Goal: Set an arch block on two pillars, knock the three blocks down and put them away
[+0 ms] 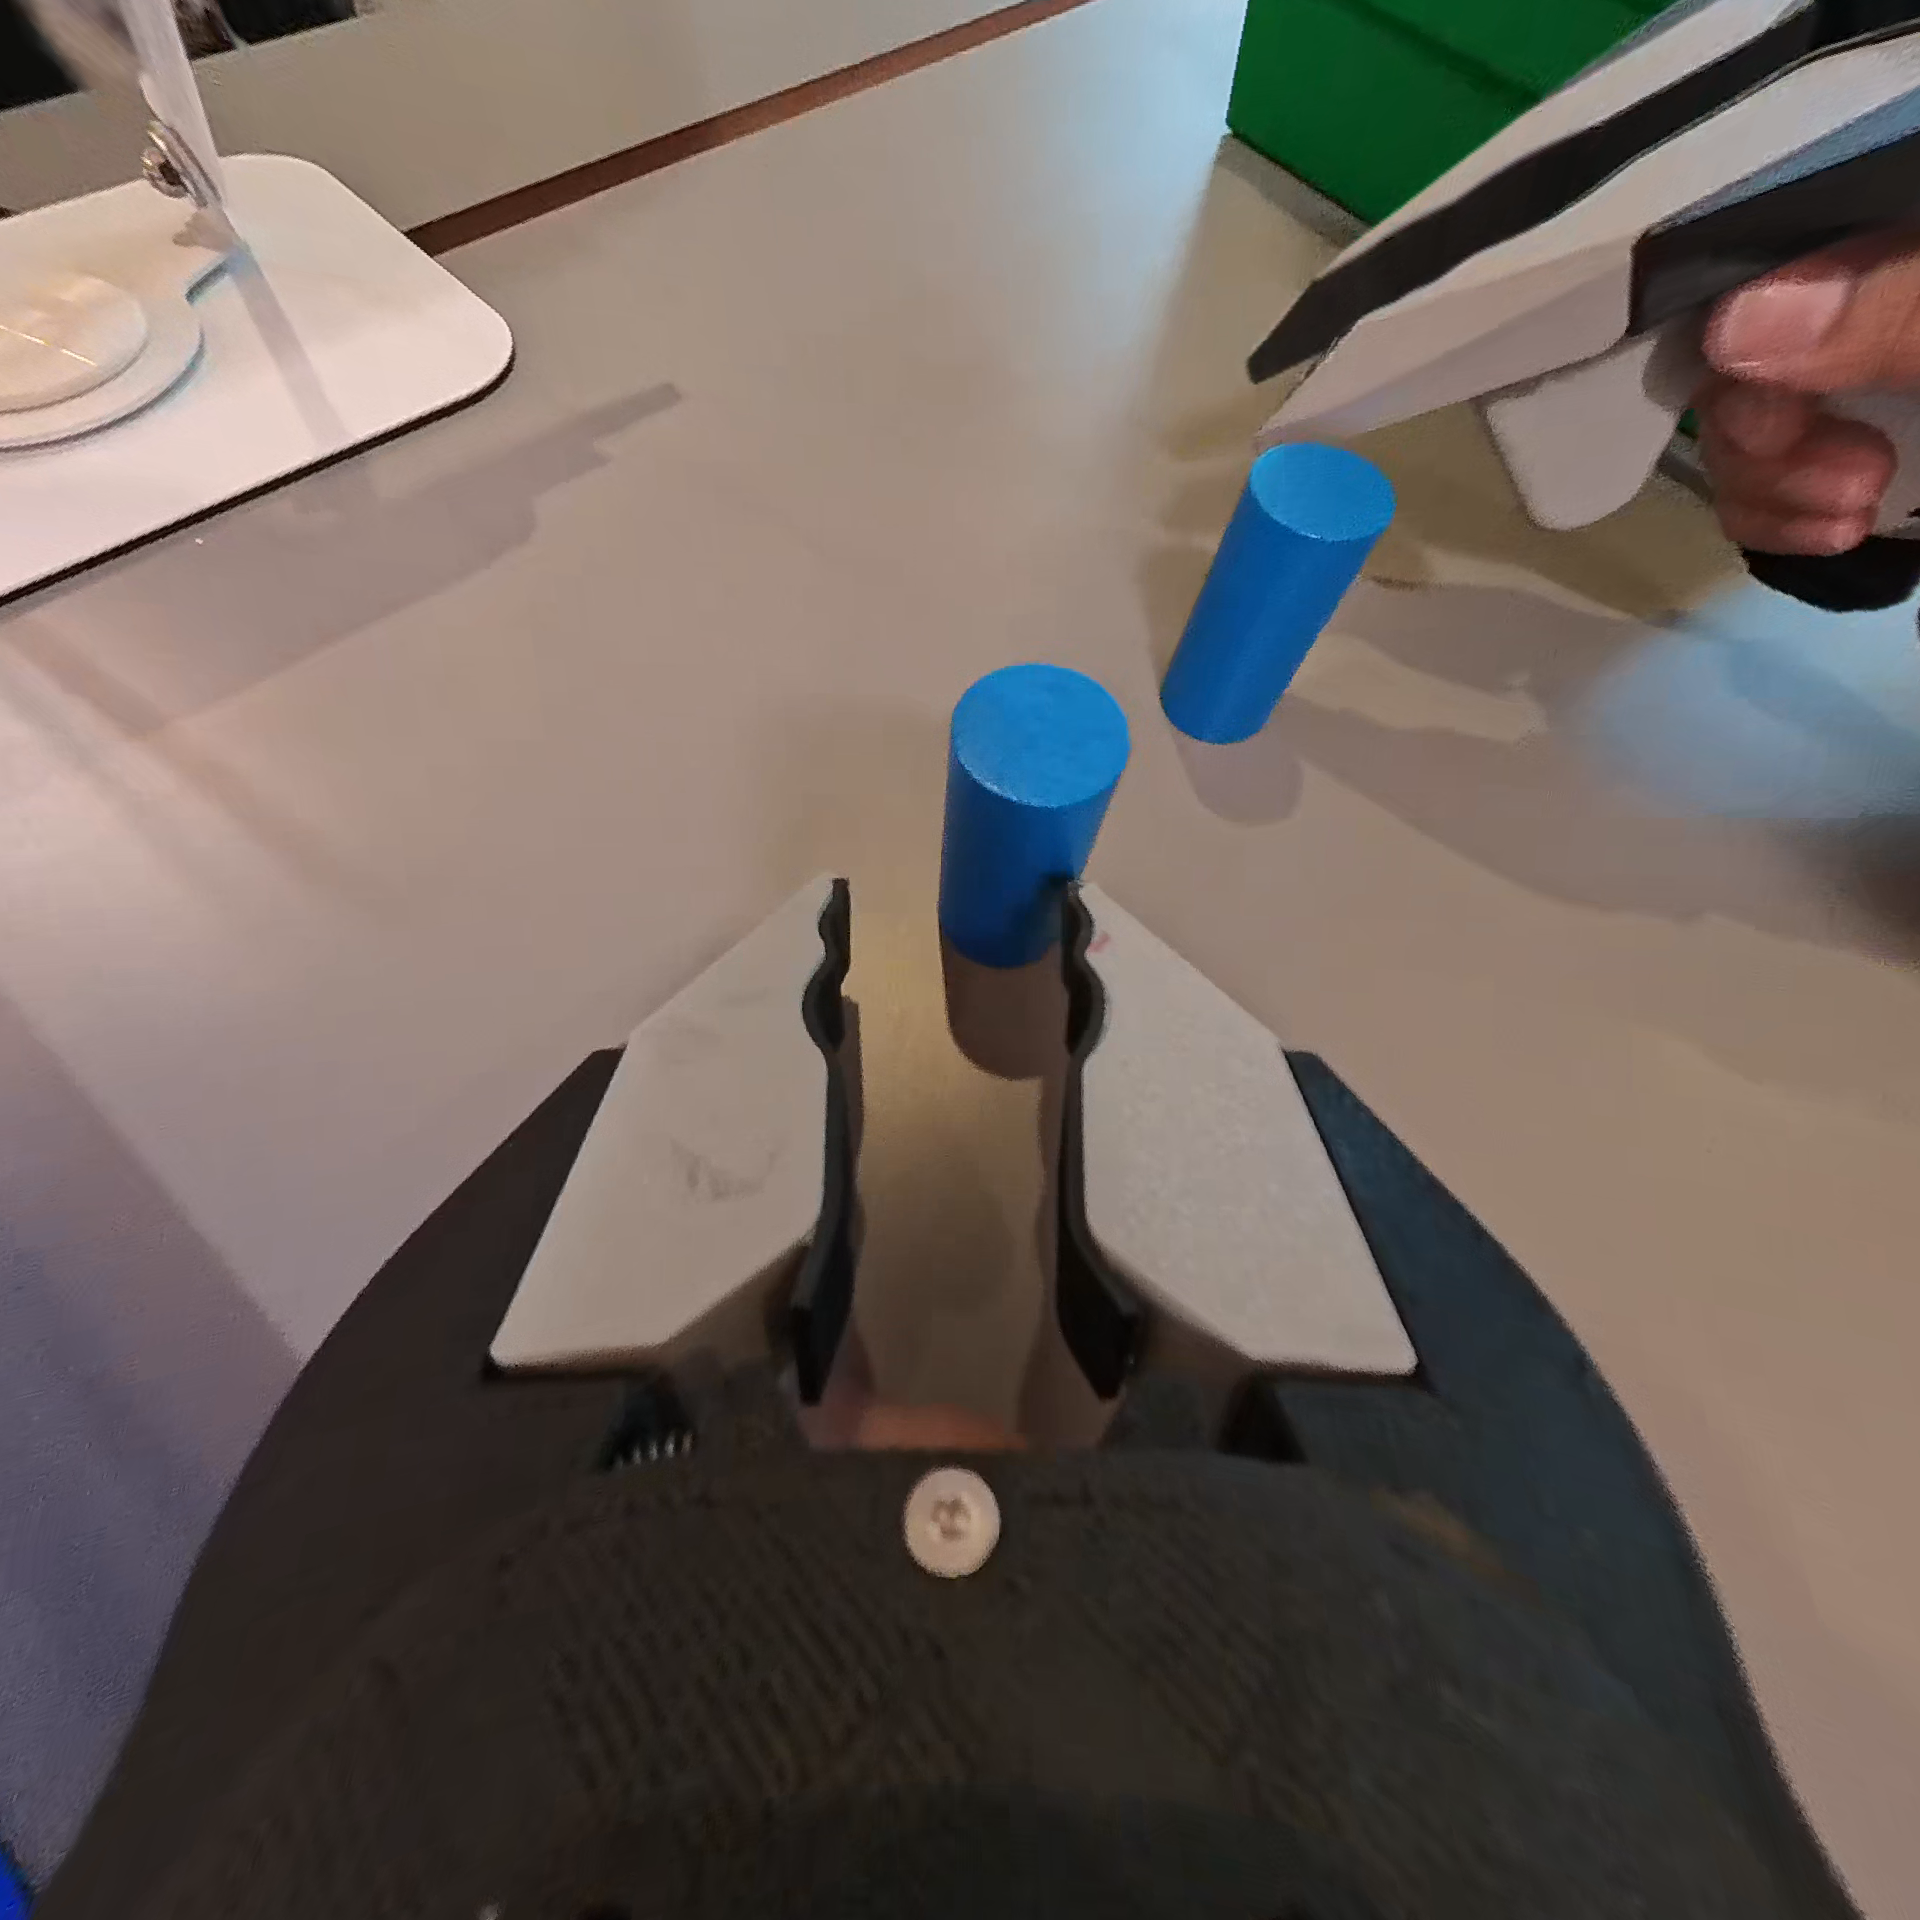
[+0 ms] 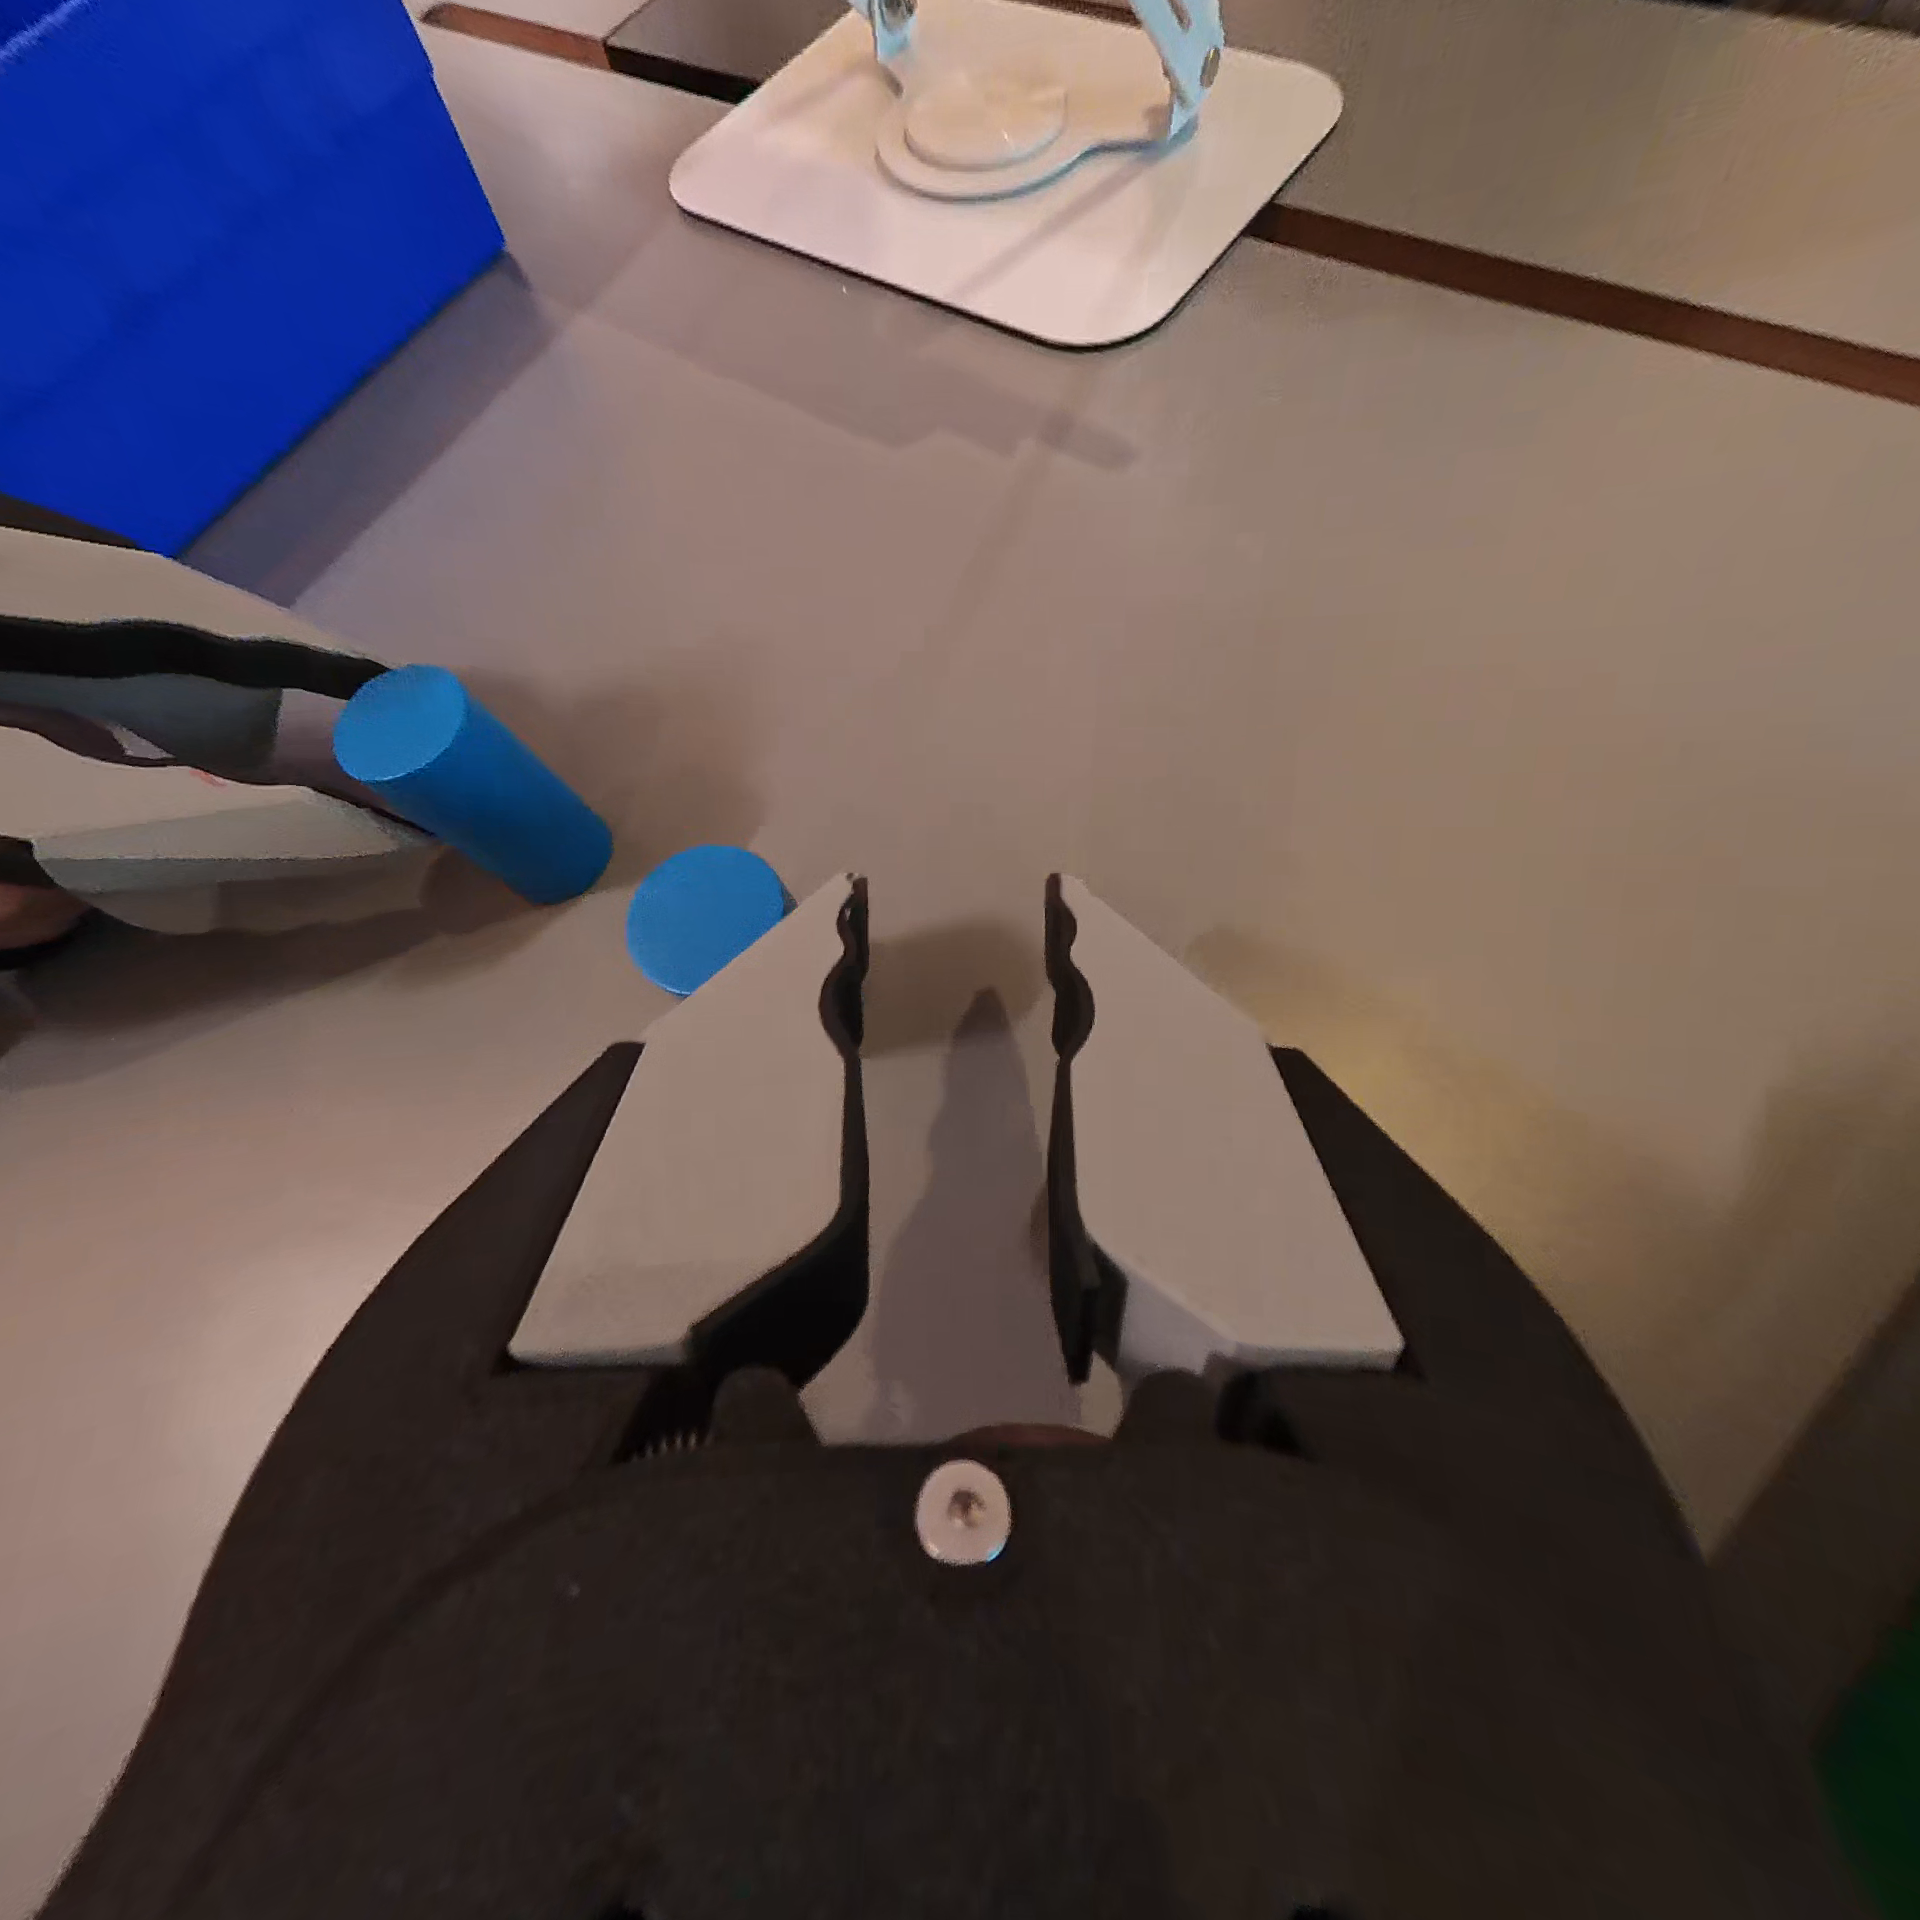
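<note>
Two blue cylinder pillars stand upright on the grey table (image 1: 727, 582). The near pillar (image 1: 1023, 810) stands between the fingertips of my left gripper (image 1: 951, 888). The right pad (image 1: 1070, 935) is at its side and the left pad stands clear of it, so this gripper is open. The right wrist view shows the same pillar (image 2: 468, 779) between the left gripper's fingers (image 2: 343, 665). The second pillar (image 1: 1273, 592) stands free to the right, below the right gripper's tips (image 1: 1273, 390); it also shows in the right wrist view (image 2: 701, 914). My right gripper (image 2: 951, 883) is open and empty over bare table. No arch block is clearly seen.
A blue box (image 2: 208, 260) stands at the left of the right wrist view. A green box (image 1: 1382, 94) stands at the back right. A white stand base (image 1: 239, 353) lies at the back left. A pale blue blur (image 1: 1756, 707) lies under the hand; I cannot tell what it is.
</note>
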### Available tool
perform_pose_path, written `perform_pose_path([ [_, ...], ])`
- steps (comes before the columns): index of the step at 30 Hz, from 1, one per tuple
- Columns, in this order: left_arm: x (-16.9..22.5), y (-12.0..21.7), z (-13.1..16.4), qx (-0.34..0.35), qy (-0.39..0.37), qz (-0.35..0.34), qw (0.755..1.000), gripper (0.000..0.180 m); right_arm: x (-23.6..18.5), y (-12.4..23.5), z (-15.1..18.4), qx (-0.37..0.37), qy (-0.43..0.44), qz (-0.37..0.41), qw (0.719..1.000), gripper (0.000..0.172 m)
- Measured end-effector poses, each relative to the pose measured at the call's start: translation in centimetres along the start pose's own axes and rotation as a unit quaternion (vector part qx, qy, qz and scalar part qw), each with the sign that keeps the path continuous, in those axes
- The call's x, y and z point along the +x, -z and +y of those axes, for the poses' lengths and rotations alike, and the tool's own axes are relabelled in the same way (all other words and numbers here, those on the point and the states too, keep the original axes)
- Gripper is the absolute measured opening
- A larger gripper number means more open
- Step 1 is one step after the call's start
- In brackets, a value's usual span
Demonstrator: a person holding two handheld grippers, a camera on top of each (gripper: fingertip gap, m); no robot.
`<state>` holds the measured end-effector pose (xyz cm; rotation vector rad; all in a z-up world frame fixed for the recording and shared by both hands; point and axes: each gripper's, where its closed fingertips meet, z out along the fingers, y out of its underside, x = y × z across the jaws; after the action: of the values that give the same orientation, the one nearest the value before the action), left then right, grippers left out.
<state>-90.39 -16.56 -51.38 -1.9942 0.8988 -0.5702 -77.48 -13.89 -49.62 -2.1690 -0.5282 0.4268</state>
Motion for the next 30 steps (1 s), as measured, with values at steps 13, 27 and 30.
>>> perform_pose_path([
  [13, 1.1, 0.1, -0.2, 0.008, 0.0, 0.049, 0.999, 0.033, -1.5, -1.0, 1.9, -0.055, 0.009, -0.023, 0.998, 0.028],
  [27, 2.3, 0.3, -0.2, 0.012, -0.028, 0.061, 0.998, 0.034, -1.8, -1.9, 1.8, -0.046, 0.014, -0.016, 0.999, 0.03],
  [30, 2.2, 0.5, -0.2, 0.015, -0.023, 0.06, 0.998, 0.034, -1.5, -1.8, 1.6, -0.043, 0.013, -0.01, 0.999, 0.031],
])
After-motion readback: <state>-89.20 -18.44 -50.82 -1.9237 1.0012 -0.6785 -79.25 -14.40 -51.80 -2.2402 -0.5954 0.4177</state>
